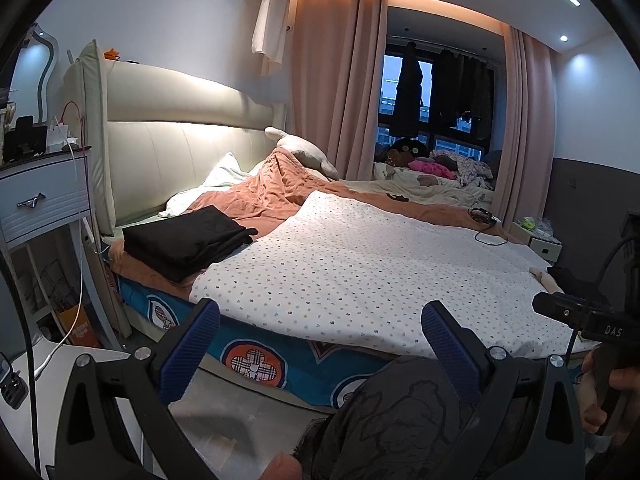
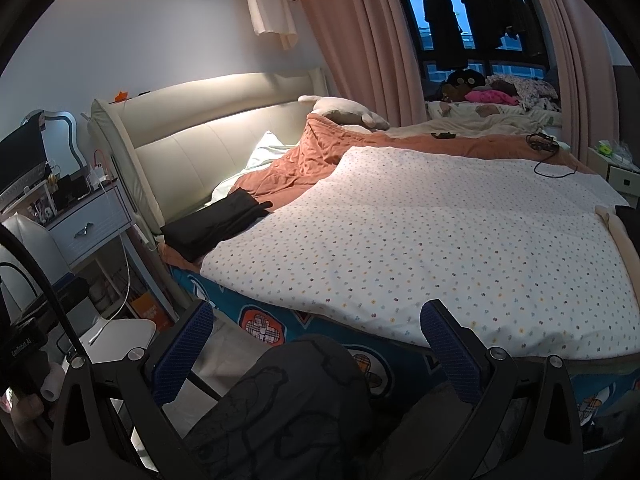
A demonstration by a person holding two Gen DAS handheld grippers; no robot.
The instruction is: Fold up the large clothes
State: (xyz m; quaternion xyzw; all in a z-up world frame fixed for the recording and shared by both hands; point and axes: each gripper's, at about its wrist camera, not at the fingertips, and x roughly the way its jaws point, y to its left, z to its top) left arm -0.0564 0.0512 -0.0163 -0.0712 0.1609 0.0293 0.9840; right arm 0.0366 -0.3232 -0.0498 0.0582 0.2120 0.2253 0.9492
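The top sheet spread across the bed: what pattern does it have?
White sheet with small multicoloured dots scattered all over; the right wrist view shows it best.

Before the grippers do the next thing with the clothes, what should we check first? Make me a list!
1. Left gripper open and empty: ok, its jaws stand wide apart with nothing between them.
2. Right gripper open and empty: ok, same.
3. Room to fold on the dotted sheet: ok, its middle lies flat and bare.
4. Black folded clothes out of the way: ok, stacked near the headboard beside the sheet.
5. Black cable clear of the folding spot: not ok, it trails onto the sheet's far corner.
6. Next garment to fold: cannot tell; a dark item peeks in at the right edge.
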